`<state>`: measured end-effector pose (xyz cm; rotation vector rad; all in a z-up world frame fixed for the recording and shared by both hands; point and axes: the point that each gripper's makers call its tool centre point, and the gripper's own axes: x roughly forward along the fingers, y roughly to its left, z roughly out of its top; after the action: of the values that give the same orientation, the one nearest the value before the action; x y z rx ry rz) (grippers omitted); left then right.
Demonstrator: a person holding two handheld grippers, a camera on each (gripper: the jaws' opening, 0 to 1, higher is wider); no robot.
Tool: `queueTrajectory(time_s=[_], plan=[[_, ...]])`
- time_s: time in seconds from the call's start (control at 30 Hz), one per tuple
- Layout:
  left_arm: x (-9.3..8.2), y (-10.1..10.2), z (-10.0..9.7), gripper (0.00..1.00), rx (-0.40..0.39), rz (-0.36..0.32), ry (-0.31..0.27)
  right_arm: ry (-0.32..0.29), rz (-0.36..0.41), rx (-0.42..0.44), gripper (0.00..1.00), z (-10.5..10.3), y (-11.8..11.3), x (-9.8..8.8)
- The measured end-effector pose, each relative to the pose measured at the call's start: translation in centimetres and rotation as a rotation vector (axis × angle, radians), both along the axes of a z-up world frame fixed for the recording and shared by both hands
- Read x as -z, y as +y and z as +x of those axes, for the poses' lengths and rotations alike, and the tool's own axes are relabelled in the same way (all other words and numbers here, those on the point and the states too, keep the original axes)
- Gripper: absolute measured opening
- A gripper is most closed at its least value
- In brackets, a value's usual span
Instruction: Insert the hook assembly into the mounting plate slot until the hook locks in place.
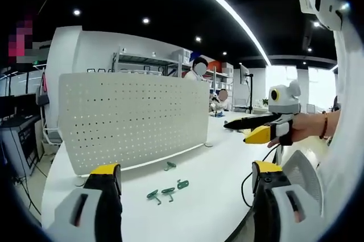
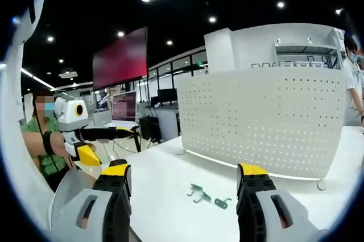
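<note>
Hooks [image 1: 168, 191] loose on table [image 1: 216, 157] before pegboard [image 1: 133, 118]; claws apart.

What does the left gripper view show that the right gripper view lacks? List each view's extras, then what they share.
Left gripper view alone: a metal shelf rack behind the white pegboard, and a hand holding the right claw, which enters from the right.

Right gripper view alone: a dark red screen hung high, a lit monitor under it, and the left claw, which enters from the left.

Both: the upright pegboard, small green hooks lying loose on the white table, and each view's own open yellow-tipped jaws, empty.
</note>
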<state>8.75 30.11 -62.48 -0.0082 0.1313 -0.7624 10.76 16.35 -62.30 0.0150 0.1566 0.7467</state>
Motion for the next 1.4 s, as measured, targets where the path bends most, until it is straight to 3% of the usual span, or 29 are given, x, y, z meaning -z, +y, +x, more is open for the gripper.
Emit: queueTrajectory(time_s=[0.6,1.4], plan=[[2.0,0.0,0.1,1.0,-0.004,0.016,0.047,0.009,-0.027,-0.014,0.8,0.5,-0.2,0.8],[4.3,0.5,0.6,1.0,-0.021,0.07,0.1,0.049,-0.174,-0.117,0.76,3.6,0.6,4.1]])
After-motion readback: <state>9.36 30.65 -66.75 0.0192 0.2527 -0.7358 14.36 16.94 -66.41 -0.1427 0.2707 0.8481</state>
